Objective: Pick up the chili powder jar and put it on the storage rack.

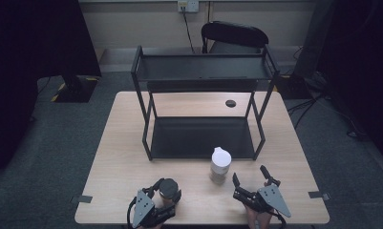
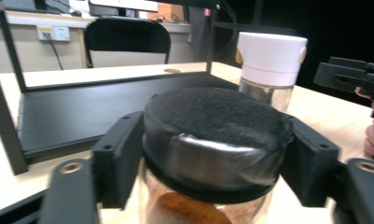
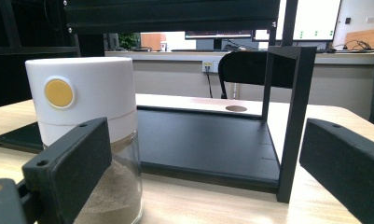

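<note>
At the near edge of the wooden table (image 1: 122,157), the left gripper (image 1: 166,190) has its two black jaws pressed against either side of a dark-lidded jar (image 1: 168,188). In the left gripper view the jaw pads bear on the rim of the lid from both flanks, so the jar (image 2: 216,140) is clamped. That view cuts off the lower glass at the bottom edge, where something brown inside is blurred and hard to name. From above, the gripper's grey plate and body hide the hand that holds it.

To the right at the same near edge, the right gripper (image 1: 250,177) stands with its jaws spread wide and nothing between them. The fingers of the person's hand (image 1: 257,217) show partly beneath it at the picture's bottom. In the right gripper view its jaws (image 3: 198,172) frame bare tabletop.

Just beyond, between the two grippers, stands a white-capped jar (image 1: 220,164), upright and apart from both. The right gripper view shows a yellow dot on its cap and sandy powder in its glass (image 3: 89,135); its base is cut off.

Farther back sits a black two-tier shelf rack (image 1: 203,138). Beyond the table, a black chair (image 1: 234,36) is half hidden by the rack's top shelf
</note>
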A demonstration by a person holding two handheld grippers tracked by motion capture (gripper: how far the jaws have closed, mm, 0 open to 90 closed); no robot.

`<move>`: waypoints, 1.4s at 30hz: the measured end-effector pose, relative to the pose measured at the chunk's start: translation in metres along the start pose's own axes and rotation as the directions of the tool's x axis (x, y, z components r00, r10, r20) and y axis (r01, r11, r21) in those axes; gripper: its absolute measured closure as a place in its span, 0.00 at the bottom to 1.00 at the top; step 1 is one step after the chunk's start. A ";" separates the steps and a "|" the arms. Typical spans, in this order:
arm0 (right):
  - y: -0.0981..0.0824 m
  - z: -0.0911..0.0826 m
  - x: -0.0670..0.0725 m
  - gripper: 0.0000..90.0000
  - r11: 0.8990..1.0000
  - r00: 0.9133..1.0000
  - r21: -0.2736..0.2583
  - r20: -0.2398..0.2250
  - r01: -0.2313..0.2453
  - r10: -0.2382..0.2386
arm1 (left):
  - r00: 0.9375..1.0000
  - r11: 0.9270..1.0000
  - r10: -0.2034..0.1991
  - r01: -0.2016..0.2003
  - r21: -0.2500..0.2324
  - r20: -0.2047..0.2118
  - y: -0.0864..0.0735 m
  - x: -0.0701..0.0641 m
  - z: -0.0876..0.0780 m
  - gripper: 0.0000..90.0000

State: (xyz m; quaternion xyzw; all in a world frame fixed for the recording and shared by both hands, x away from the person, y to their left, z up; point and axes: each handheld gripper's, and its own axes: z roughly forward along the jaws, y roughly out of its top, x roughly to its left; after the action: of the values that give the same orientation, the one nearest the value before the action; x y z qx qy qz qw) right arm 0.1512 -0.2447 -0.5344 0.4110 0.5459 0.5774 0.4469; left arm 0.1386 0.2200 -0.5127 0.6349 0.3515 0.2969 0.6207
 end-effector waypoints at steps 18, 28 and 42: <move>0.000 0.000 0.000 0.01 1.000 1.000 -0.001 0.003 -0.001 0.001 | 0.996 0.999 0.044 -0.045 -0.023 -0.076 0.000 -0.014 -0.004 0.39; 0.000 0.000 0.001 0.01 1.000 1.000 -0.001 0.005 0.000 0.000 | 0.997 0.998 0.056 -0.058 -0.036 -0.062 0.006 -0.014 -0.004 0.39; 0.000 0.000 0.001 0.01 1.000 1.000 0.000 0.007 0.000 0.000 | 0.998 0.997 0.049 -0.051 -0.065 -0.033 0.026 -0.003 -0.007 0.39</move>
State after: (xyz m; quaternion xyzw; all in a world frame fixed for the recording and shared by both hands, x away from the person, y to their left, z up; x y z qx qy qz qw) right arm 0.1508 -0.2436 -0.5345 0.4129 0.5442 0.5762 0.4488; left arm 0.1330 0.2220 -0.4862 0.6181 0.3351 0.3337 0.6280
